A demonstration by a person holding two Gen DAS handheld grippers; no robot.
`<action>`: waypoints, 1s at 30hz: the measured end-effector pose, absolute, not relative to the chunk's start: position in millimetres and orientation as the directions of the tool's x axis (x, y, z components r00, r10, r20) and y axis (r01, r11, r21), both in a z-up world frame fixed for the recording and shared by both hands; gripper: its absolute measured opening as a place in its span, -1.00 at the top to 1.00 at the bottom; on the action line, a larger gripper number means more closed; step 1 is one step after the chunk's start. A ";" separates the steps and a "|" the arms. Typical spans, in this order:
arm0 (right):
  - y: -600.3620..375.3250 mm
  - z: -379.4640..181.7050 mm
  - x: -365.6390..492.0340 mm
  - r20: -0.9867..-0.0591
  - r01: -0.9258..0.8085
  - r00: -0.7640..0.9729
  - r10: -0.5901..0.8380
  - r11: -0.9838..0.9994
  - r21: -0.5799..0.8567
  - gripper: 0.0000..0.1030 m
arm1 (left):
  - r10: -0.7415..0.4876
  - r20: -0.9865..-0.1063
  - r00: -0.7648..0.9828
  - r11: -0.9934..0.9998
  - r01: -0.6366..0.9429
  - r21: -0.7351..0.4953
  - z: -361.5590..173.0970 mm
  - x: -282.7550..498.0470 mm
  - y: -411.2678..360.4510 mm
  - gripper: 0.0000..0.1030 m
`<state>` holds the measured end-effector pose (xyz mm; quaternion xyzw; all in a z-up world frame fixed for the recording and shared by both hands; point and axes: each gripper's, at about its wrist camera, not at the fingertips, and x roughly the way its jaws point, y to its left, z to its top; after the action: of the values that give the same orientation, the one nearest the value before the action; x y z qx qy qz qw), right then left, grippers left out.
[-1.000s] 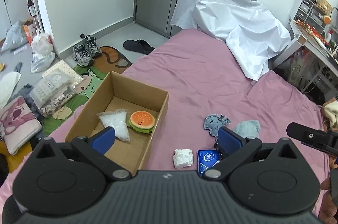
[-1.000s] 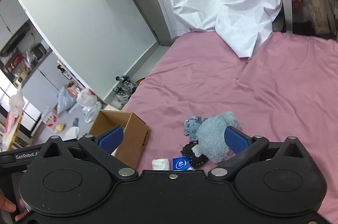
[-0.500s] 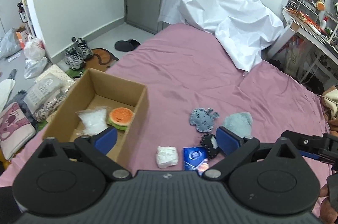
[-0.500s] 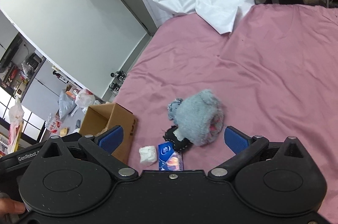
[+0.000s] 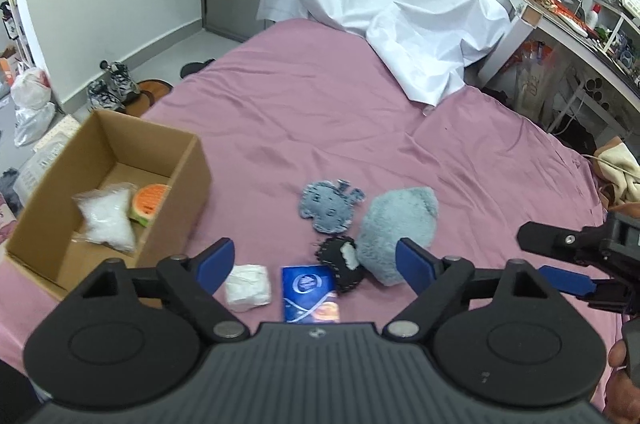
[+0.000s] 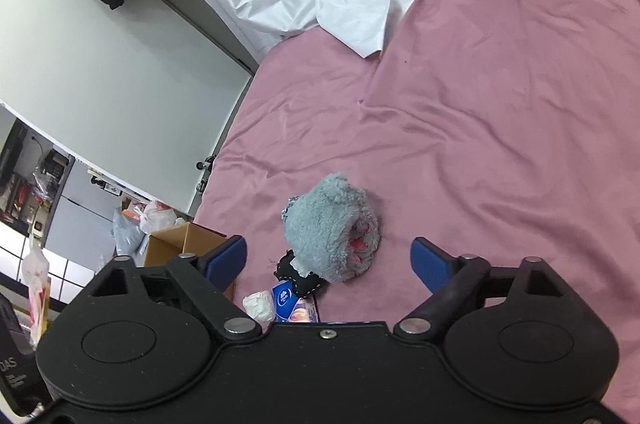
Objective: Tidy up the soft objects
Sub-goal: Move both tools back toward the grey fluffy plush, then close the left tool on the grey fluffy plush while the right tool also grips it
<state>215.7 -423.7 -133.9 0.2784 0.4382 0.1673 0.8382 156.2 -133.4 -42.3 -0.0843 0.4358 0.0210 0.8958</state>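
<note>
— So, what's nearest the left gripper [image 5: 310, 258]?

— Between its jaws, low down: a white tissue wad [image 5: 247, 287] and a blue tissue pack [image 5: 308, 292]. The jaws are apart, have just been narrowing, and hold nothing.

— And the right gripper [image 6: 330, 260]?

— Also apart, just been closing in, nothing gripped. The fluffy grey plush [image 6: 332, 228] lies just ahead between its jaws, likely its target.

— Beyond that?

— A flat denim toy [image 5: 328, 204] past the left jaws, and the cardboard box [image 5: 184, 184] off to their left, already holding a burger toy [image 5: 149, 202] and a clear bag [image 5: 106, 218].
</note>
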 end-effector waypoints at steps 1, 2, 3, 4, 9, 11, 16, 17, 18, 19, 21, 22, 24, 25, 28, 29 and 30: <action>-424.7 -136.5 217.5 -0.645 -0.030 0.554 0.527 0.787 0.617 -0.54 | -0.041 -0.786 0.617 0.985 -0.109 -0.137 -45.3 158.2 -136.9 -0.54; -426.0 -139.6 218.9 -0.650 -0.023 0.548 0.526 0.787 0.617 -0.51 | -0.047 -0.788 0.613 0.984 -0.108 -0.142 -48.6 160.4 -140.3 -0.50; -427.0 -142.6 220.2 -0.655 -0.017 0.544 0.525 0.787 0.617 -0.45 | -0.053 -0.791 0.610 0.983 -0.108 -0.149 -51.3 162.7 -143.4 -0.42; -427.9 -145.0 221.8 -0.658 -0.011 0.541 0.524 0.786 0.618 -0.39 | -0.061 -0.792 0.607 0.981 -0.108 -0.158 -54.1 164.9 -146.3 -0.36; -436.6 -156.3 229.8 -0.653 0.022 0.533 0.538 0.762 0.647 -0.19 | -0.086 -0.790 0.607 0.982 -0.084 -0.172 -65.6 174.1 -166.0 -0.25; -437.9 -161.2 233.0 -0.658 0.034 0.527 0.538 0.760 0.649 -0.11 | -0.098 -0.790 0.605 0.982 -0.071 -0.176 -70.1 178.0 -174.3 -0.20; -442.4 -170.2 239.6 -0.664 0.055 0.514 0.542 0.752 0.657 -0.03 | -0.112 -0.794 0.597 0.983 -0.051 -0.176 -81.3 186.9 -191.5 0.04; -443.9 -171.6 240.9 -0.665 0.059 0.513 0.543 0.750 0.658 -0.01 | -0.114 -0.797 0.594 0.983 -0.051 -0.178 -84.0 188.8 -193.6 0.05; -444.8 -172.9 242.3 -0.666 0.062 0.512 0.543 0.750 0.659 0.02 | -0.116 -0.798 0.591 0.982 -0.051 -0.180 -86.4 190.1 -195.9 0.09; -445.3 -174.3 243.2 -0.666 0.065 0.510 0.544 0.748 0.661 0.05 | -0.114 -0.800 0.590 0.983 -0.052 -0.178 -88.7 192.0 -198.3 0.11; -446.5 -177.2 245.5 -0.667 0.070 0.505 0.548 0.745 0.664 0.09 | -0.108 -0.800 0.591 0.984 -0.052 -0.172 -92.5 195.0 -203.0 0.12; -446.7 -178.4 246.3 -0.669 0.072 0.502 0.548 0.744 0.664 0.10 | -0.108 -0.800 0.591 0.984 -0.053 -0.172 -94.2 196.4 -204.8 0.12; -446.5 -180.2 247.6 -0.673 0.076 0.497 0.547 0.745 0.662 0.11 | -0.112 -0.801 0.588 0.983 -0.052 -0.175 -97.2 199.8 -208.9 0.12; -446.5 -181.0 248.0 -0.673 0.077 0.496 0.548 0.744 0.663 0.11 | -0.113 -0.802 0.587 0.983 -0.052 -0.176 -99.0 201.2 -211.2 0.12; -448.1 -182.6 250.3 -0.674 0.085 0.496 0.547 0.742 0.665 0.11 | -0.110 -0.803 0.585 0.984 -0.049 -0.171 -104.5 205.9 -218.3 0.11; -448.9 -183.5 250.9 -0.675 0.089 0.497 0.546 0.741 0.665 0.11 | -0.106 -0.804 0.585 0.985 -0.049 -0.166 -106.6 207.2 -220.2 0.11; -449.5 -184.4 251.4 -0.675 0.094 0.497 0.545 0.740 0.666 0.11 | -0.101 -0.804 0.586 0.985 -0.053 -0.162 -108.6 208.5 -221.7 0.11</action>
<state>251.4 -449.5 -184.4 0.3320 0.4815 0.1411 0.7988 208.5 -221.7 -108.6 -0.0844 0.4546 -0.0135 0.8866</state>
